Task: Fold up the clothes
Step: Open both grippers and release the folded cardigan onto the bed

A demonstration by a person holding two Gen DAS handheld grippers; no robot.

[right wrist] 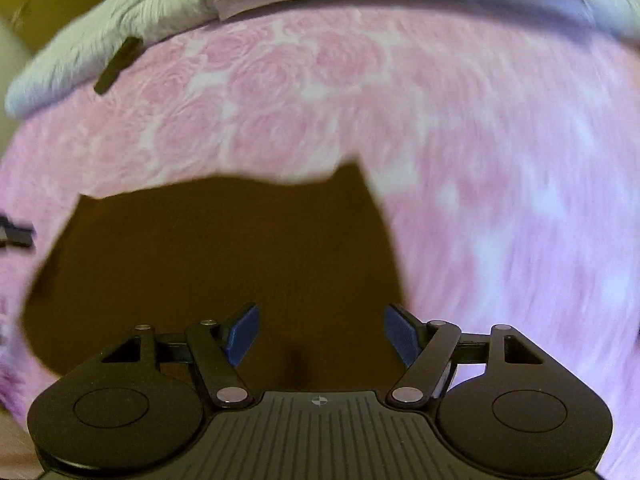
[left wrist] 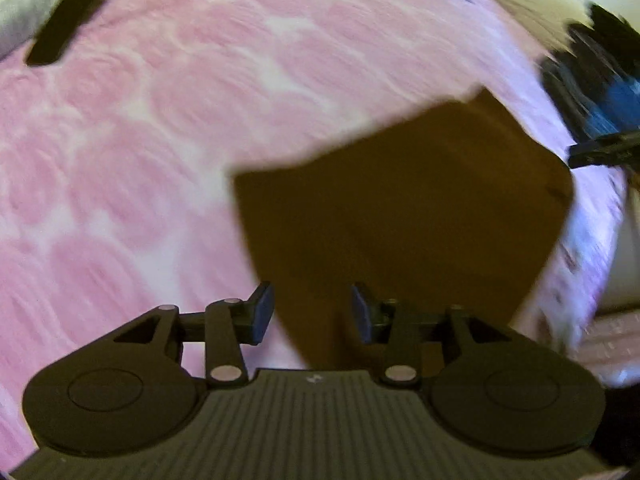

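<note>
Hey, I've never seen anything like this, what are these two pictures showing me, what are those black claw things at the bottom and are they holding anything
The black claws are hand-held grippers, one in each of a person's hands, each carrying a wide-angle camera looking along its fingers. One picture comes from the left gripper, the other from the right gripper. Both are open and hold nothing. Below them a brown garment lies on a pink rose-patterned bedspread. A small black bar-shaped object lies near the bedspread's far edge, too blurred to identify. Both pictures are motion-blurred.
</note>
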